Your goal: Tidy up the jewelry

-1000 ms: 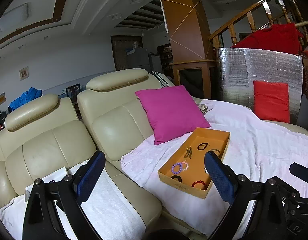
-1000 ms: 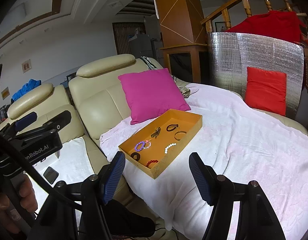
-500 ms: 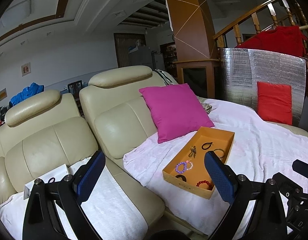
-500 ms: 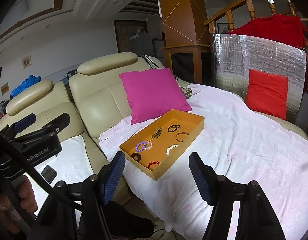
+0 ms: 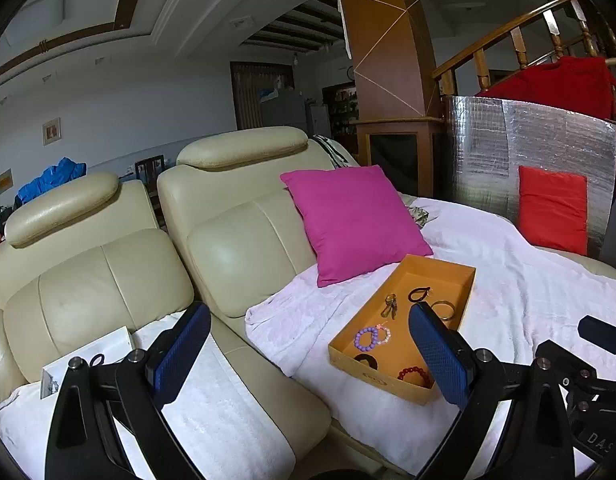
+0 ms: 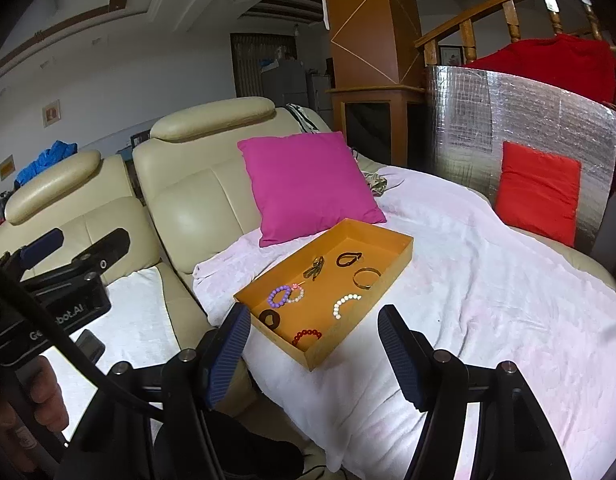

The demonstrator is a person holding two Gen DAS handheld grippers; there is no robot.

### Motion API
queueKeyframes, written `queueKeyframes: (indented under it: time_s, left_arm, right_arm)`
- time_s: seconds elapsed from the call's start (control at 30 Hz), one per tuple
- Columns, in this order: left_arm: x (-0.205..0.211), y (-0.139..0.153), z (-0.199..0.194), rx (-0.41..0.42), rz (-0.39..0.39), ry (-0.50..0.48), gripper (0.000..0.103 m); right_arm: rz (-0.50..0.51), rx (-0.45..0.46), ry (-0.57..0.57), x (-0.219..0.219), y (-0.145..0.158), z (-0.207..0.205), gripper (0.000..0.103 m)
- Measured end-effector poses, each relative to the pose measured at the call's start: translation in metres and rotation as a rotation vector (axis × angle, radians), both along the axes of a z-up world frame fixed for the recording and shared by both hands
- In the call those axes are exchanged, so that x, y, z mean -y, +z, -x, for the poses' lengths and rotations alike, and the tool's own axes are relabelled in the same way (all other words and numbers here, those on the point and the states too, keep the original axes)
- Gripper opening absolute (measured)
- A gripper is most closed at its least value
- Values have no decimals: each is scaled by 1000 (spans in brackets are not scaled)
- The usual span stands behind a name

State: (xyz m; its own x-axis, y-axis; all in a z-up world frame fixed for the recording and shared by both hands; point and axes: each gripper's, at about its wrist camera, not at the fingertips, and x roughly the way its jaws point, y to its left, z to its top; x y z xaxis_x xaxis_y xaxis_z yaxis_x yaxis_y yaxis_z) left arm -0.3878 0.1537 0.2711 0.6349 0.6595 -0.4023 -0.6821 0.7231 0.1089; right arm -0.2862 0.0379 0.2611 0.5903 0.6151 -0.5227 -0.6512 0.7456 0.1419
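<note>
tray (image 6: 392,276): orange, on the white blanket (image 6: 488,280) just in front of the pink pillow (image 6: 304,184); bracelets (image 6: 286,294) inside tray | left hand-held gripper (image 5: 308,356): jaws apart, empty | right hand-held gripper (image 6: 314,348): jaws apart, empty, short of the tray

You face an orange tray (image 6: 392,276) just ahead of your right gripper (image 6: 314,340), whose pads are blue with a fine grid. Inside it lie purple beads (image 6: 279,295), white beads (image 6: 344,305) and red beads (image 6: 307,336). Beyond it leans a magenta pillow (image 6: 308,184), on a pale pink blanket (image 6: 488,280) over a cream sofa (image 6: 196,184).
</note>
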Motion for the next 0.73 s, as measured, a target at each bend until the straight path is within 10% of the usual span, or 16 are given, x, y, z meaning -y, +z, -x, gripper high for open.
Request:
queueKeyframes:
  time_s: [0.57, 0.73]
  left_arm:
    - [-16, -17, -29, -42, 16, 25, 99]
    - [24, -27, -74, -75, 24, -165, 99]
  right_arm:
    - [0, -66, 18, -25, -20, -44, 70]
    - [-33, -81, -106, 21, -29, -72, 70]
